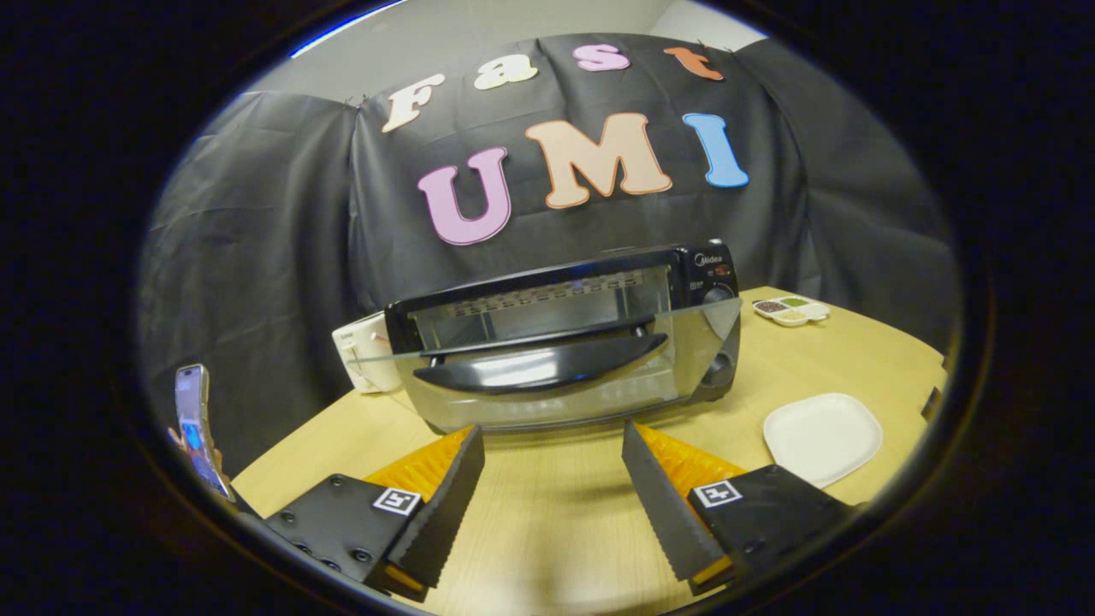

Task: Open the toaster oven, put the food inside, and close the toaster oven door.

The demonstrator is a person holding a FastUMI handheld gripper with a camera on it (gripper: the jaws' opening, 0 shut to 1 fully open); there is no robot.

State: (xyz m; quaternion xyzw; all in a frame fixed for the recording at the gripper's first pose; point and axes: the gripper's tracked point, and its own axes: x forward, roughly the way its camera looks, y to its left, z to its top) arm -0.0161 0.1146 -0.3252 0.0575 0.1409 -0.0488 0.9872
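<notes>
Toaster oven (565,342) door half-open beyond spread fingers (458,479).

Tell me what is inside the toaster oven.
Through the part-open door of the toaster oven, only bare interior and slotted back wall show; no food seen. The handle and glass glare cover the lower part. The open gripper holds nothing.

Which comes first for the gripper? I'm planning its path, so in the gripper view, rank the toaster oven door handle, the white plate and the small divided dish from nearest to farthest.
Gripper open, holding nothing.
1. Door handle, just ahead of the fingers, door partly open.
2. White plate, on the table right of the right finger; nearly as close, hard to separate.
3. Divided dish, beyond the plate, beside the oven.
</notes>
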